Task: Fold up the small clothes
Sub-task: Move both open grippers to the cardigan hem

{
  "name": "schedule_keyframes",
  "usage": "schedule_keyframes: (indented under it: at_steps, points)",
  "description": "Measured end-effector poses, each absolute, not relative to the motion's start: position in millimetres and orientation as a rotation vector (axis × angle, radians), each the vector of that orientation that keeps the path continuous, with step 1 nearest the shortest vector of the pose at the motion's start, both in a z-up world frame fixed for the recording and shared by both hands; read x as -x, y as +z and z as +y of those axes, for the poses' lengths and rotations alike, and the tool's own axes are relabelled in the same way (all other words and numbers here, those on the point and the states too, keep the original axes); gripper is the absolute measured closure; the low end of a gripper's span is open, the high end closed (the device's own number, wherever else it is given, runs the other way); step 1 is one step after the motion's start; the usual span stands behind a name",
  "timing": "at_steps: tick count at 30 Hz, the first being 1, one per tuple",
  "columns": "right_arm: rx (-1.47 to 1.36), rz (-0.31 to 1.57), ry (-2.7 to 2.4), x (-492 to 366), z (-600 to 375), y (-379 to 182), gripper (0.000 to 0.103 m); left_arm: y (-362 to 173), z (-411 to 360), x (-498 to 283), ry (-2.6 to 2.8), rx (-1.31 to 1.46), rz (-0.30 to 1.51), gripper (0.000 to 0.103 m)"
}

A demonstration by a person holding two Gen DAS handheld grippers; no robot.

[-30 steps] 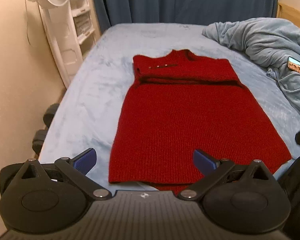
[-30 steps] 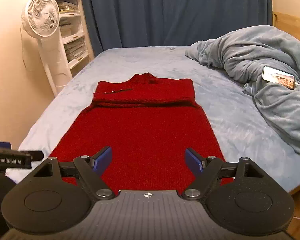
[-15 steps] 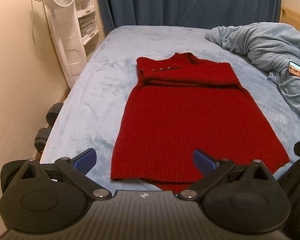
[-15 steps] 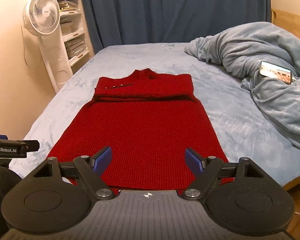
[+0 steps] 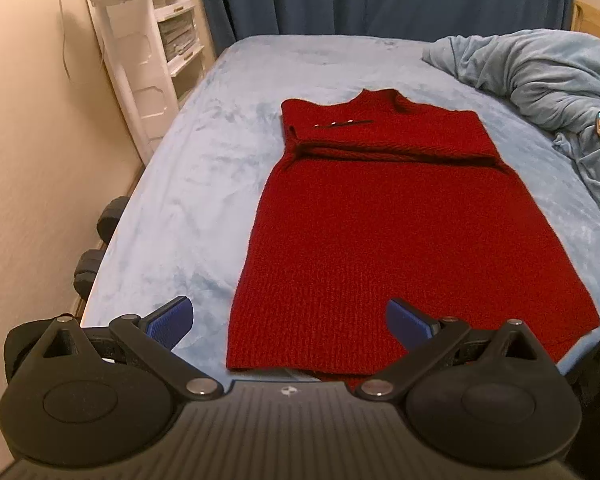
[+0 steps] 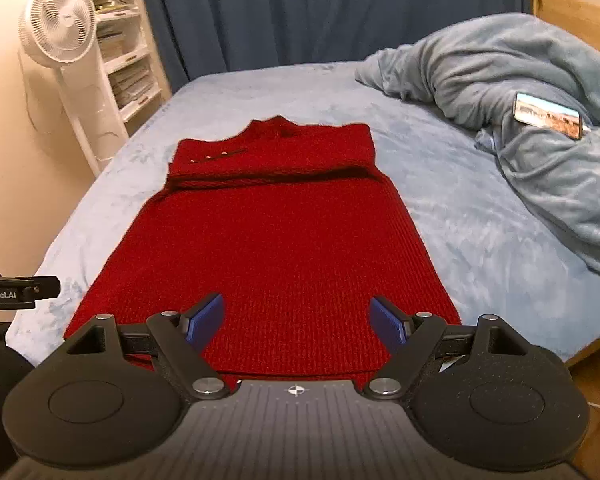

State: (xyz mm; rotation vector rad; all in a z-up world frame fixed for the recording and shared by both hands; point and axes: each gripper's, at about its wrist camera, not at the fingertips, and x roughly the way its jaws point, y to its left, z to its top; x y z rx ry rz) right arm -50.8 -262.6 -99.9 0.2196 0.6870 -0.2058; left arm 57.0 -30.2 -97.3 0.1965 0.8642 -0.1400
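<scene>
A red knit dress (image 5: 396, 240) lies flat on the light blue bed (image 5: 172, 200), collar at the far end, its top part folded over in a band across the chest. It also shows in the right wrist view (image 6: 276, 248). My left gripper (image 5: 290, 320) is open and empty, held above the hem's near left corner. My right gripper (image 6: 298, 320) is open and empty, held above the hem's near right part. The left gripper's side shows at the left edge of the right wrist view (image 6: 16, 292).
A crumpled blue-grey blanket (image 6: 520, 92) with a phone (image 6: 548, 114) on it fills the bed's right side. A white fan (image 6: 60, 28) and shelves (image 6: 120, 56) stand by the left wall. Dark blue curtains (image 6: 320, 12) hang behind. The bed's near right edge drops off (image 6: 588, 344).
Both grippers have risen a little and tilted down, so the dress sits lower and fuller in both views. Both stay open. The dress has not moved.
</scene>
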Motion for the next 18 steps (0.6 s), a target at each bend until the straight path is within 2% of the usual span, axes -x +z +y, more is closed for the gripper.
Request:
schedule_keyframes:
  at_steps: [10, 18]
  points:
    - [-0.216, 0.731, -0.257, 6.7, -289.7, -129.1, 0.022, -129.7, -25.5, -100.8, -0.132, -0.223, 0.893, 0.0]
    - [-0.194, 0.799, -0.292, -32.8, -329.7, -175.4, 0.02, -185.5, -9.8, -172.5, -0.104, -0.273, 0.922, 0.0]
